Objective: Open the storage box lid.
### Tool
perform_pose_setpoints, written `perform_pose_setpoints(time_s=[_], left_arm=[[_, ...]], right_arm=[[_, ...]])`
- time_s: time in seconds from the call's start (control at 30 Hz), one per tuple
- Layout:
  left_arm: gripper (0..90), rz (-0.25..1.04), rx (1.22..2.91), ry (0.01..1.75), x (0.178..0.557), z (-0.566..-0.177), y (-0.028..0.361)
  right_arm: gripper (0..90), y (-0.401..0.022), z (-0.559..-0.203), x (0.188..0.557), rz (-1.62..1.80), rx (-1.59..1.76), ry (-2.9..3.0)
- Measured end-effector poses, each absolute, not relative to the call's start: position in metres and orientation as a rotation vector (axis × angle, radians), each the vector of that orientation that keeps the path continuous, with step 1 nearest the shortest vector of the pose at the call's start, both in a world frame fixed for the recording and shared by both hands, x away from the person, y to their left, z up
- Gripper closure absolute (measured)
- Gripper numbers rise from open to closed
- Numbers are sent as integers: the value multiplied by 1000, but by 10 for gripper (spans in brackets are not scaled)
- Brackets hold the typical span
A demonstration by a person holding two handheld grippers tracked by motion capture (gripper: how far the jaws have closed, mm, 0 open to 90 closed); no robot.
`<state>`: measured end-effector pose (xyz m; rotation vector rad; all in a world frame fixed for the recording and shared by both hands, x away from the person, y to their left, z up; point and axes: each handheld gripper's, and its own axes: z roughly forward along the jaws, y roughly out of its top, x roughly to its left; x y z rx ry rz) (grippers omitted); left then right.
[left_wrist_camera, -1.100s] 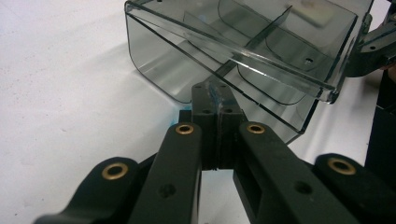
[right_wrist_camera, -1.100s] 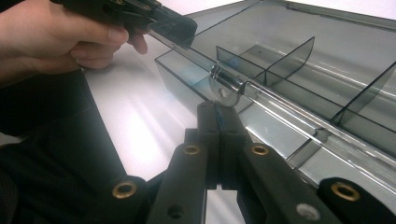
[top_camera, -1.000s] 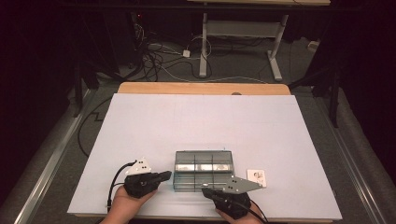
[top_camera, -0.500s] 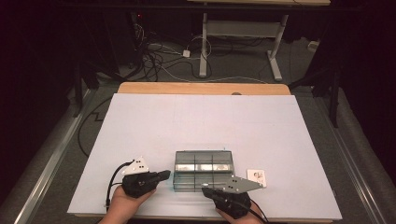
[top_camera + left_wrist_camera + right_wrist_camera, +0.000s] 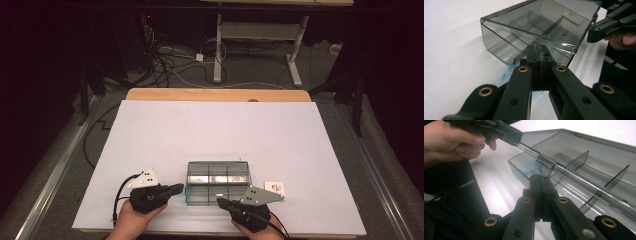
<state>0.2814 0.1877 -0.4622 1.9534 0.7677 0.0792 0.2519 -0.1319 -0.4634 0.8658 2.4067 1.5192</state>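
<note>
— At six o'clock on the white table (image 5: 150,130), near its front edge, sits the clear divided box (image 5: 217,181); everything beyond is bare.
— The grips?
— Left gripper (image 5: 176,189) and right gripper (image 5: 221,201) are both closed, pinching nothing.
— The small tag (image 5: 274,188) at three o'clock?
— Unreadable. Smoky, tinted plastic.

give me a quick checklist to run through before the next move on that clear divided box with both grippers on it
1. Left gripper shut at the lid's near edge: ok.
2. Right gripper shut by the small latch tab on the front: ok.
3. Lid of the clear box lifted off the base: ok, it stands ajar.
4. Box flat on the white table: ok.
5. Small white piece in a compartment safe from spilling: cannot tell.
6. White card beside the box clear of the work: ok.
</note>
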Motion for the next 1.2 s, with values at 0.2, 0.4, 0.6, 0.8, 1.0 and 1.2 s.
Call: perform_pose_setpoints(time_s=[0.2, 0.4, 0.6, 0.8, 1.0, 1.2], left_arm=[[876, 54, 1943, 757, 281, -462, 186], [875, 39, 1937, 740, 280, -460, 180], [875, 31, 1934, 733, 282, -462, 174], [875, 29, 1928, 739, 288, -465, 173], [875, 36, 1929, 733, 290, -464, 174], [875, 45, 1919, 733, 292, -463, 175]], right_arm=[[900, -131, -458, 254, 1528, 851, 2387], [900, -132, -454, 256, 1541, 844, 2367], [900, -132, -453, 254, 1545, 845, 2363], [900, -137, -454, 251, 1530, 856, 2358], [900, -147, -456, 248, 1510, 886, 2340], [900, -163, -458, 247, 1463, 935, 2302]])
